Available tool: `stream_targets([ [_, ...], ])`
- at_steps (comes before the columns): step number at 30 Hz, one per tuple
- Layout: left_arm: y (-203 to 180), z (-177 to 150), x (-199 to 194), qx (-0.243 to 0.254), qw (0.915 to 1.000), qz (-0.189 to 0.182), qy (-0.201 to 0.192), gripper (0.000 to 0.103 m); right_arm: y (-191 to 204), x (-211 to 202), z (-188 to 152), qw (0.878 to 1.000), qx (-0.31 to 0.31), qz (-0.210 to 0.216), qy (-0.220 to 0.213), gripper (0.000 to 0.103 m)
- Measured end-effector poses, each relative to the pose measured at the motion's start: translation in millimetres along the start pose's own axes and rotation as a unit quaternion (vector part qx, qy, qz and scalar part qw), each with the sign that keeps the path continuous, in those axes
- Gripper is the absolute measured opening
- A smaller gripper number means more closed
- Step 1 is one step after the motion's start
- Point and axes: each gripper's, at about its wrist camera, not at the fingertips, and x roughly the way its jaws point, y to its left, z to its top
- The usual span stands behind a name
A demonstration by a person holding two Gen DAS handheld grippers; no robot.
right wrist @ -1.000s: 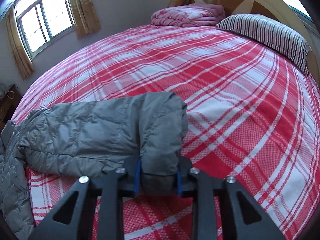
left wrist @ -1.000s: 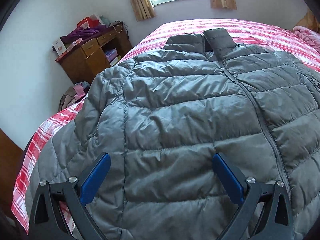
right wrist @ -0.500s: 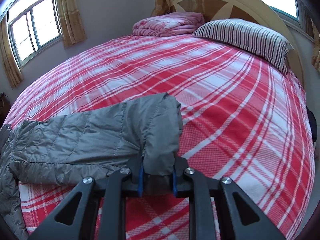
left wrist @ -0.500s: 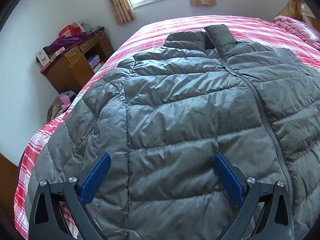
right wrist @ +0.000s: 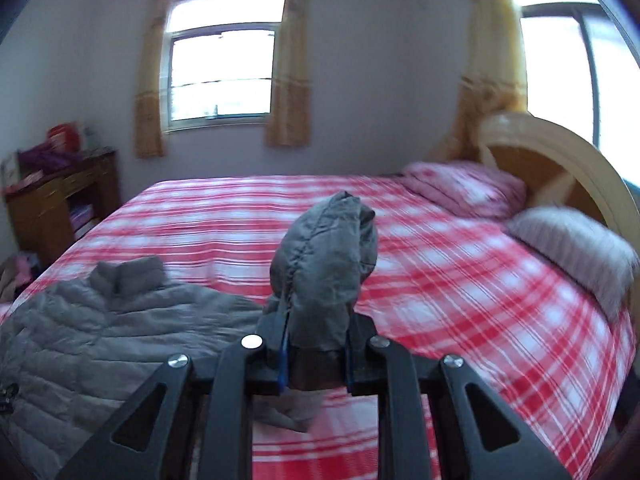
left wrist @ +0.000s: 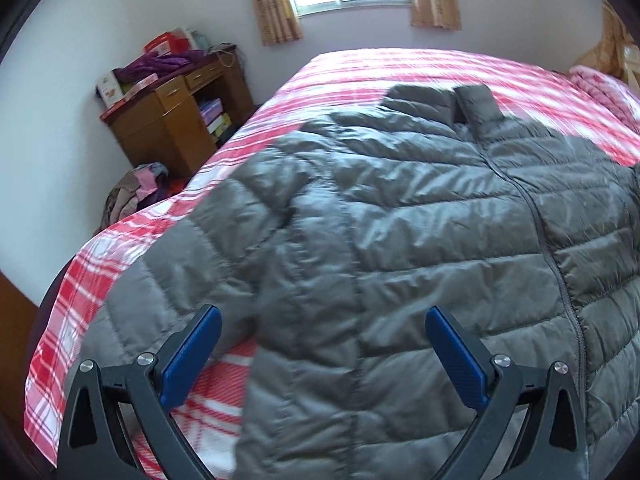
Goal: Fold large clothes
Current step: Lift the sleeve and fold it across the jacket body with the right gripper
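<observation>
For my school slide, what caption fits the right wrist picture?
Right gripper lifts the grey jacket's sleeve above the red plaid bed.

I note a bed point(right wrist: 460, 280) under a red-and-white plaid sheet, with a curved wooden headboard point(right wrist: 560, 168) at its far right. A folded pink blanket point(right wrist: 464, 188) and a striped pillow point(right wrist: 576, 252) lie against it. A wooden desk point(left wrist: 168, 128) stands by the wall, clutter on top, a clothes heap point(left wrist: 136, 192) beside it. A curtained window point(right wrist: 222, 80) is behind.
</observation>
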Motion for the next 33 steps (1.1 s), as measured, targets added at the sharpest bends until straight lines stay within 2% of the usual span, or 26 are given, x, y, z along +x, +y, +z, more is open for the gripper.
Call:
stream_targets([
  [2, 13, -1, -2, -0.012, 0.9999, 0.009, -0.004, 0.102, 55, 2, 0, 0.998, -0.049, 0.027, -0.011, 0.022],
  [3, 19, -1, -3, -0.016, 0.9997, 0.015, -0.006, 0.102, 69, 4, -2, 0.997, -0.063, 0.033, -0.012, 0.022],
  [7, 42, -1, 5, -0.043, 0.9985, 0.033, -0.002, 0.102, 155, 18, -33, 0.989, -0.128, 0.079, -0.001, 0.022],
  [12, 58, 1, 23, -0.071, 0.9966, 0.034, 0.025, 0.102, 223, 37, -88, 0.976, -0.185, 0.112, 0.027, 0.022],
  [13, 58, 1, 23, -0.071, 0.9965, 0.033, 0.027, 0.102, 232, 43, -96, 0.973, -0.194, 0.122, 0.041, 0.025],
  [15, 58, 3, 21, -0.068, 0.9968, 0.034, 0.023, 0.102, 247, 48, -111, 0.965, -0.209, 0.143, 0.066, 0.045],
  [16, 58, 4, 19, -0.066, 0.9970, 0.036, 0.021, 0.102, 254, 48, -119, 0.959, -0.218, 0.161, 0.079, 0.074],
  [17, 58, 5, 18, -0.064, 0.9971, 0.038, 0.019, 0.102, 257, 43, -127, 0.954, -0.222, 0.183, 0.082, 0.087],
  [21, 54, 15, 10, -0.072, 0.9966, 0.035, 0.019, 0.102, 254, 11, -132, 0.945, -0.237, 0.211, 0.080, 0.087],
  [23, 47, 24, 2, -0.072, 0.9967, 0.036, 0.011, 0.102, 241, -7, -131, 0.942, -0.221, 0.240, 0.082, 0.088],
  [25, 36, 32, -7, -0.068, 0.9973, 0.028, 0.003, 0.102, 223, -28, -130, 0.941, -0.213, 0.256, 0.066, 0.089],
  [29, -4, 47, -16, -0.042, 0.9990, -0.017, 0.002, 0.102, 191, -30, -138, 0.951, -0.207, 0.223, 0.047, 0.092],
  [33, -50, 60, -8, -0.026, 0.9980, -0.057, 0.012, 0.102, 139, 9, -145, 0.974, -0.158, 0.135, 0.086, 0.092],
])
